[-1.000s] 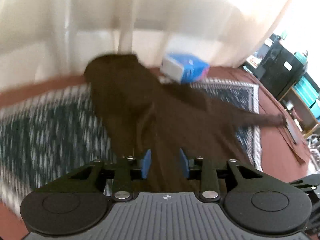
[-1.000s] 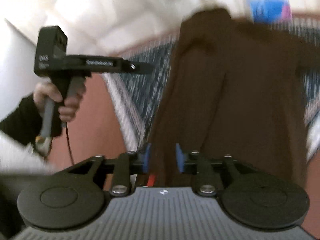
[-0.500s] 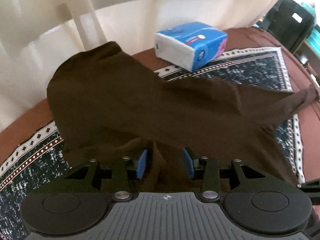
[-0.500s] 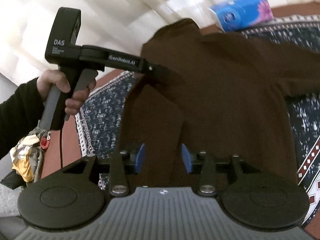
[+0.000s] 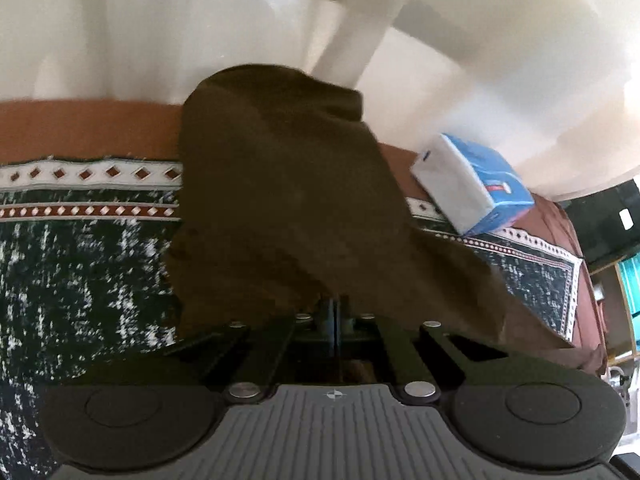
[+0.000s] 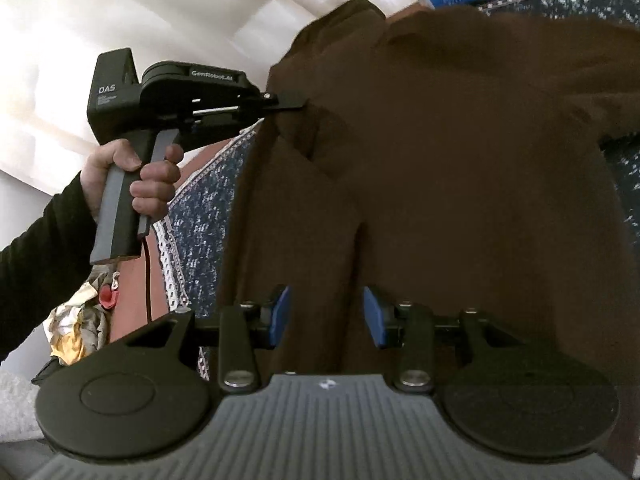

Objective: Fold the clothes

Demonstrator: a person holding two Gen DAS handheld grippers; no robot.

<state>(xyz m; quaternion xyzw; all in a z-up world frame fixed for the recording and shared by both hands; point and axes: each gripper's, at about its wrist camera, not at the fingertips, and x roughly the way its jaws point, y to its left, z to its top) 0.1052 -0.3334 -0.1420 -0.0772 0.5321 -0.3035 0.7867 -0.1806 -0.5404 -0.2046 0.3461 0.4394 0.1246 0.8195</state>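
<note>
A dark brown garment (image 5: 288, 200) lies spread over a patterned dark blue and white mat (image 5: 80, 280) on a reddish-brown table (image 5: 80, 128). My left gripper (image 5: 334, 312) is shut on a fold of the garment, and the cloth drapes over its fingers. In the right wrist view the left gripper (image 6: 296, 102) pinches the garment (image 6: 460, 160) at its left edge and lifts it a little. My right gripper (image 6: 327, 320) stands open, its blue pads (image 6: 280, 312) apart with a ridge of brown cloth between them.
A blue and white tissue pack (image 5: 476, 188) sits at the mat's far edge. Pale curtains (image 5: 160, 20) hang behind the table. A person's hand (image 6: 136, 176) in a black sleeve holds the left tool. Crumpled items (image 6: 76, 332) lie at the left; shelves (image 5: 628, 280) stand at the right.
The left gripper has shut on the garment and swung to the left edge. The right gripper widened its jaws a second ago and has stayed open since.
</note>
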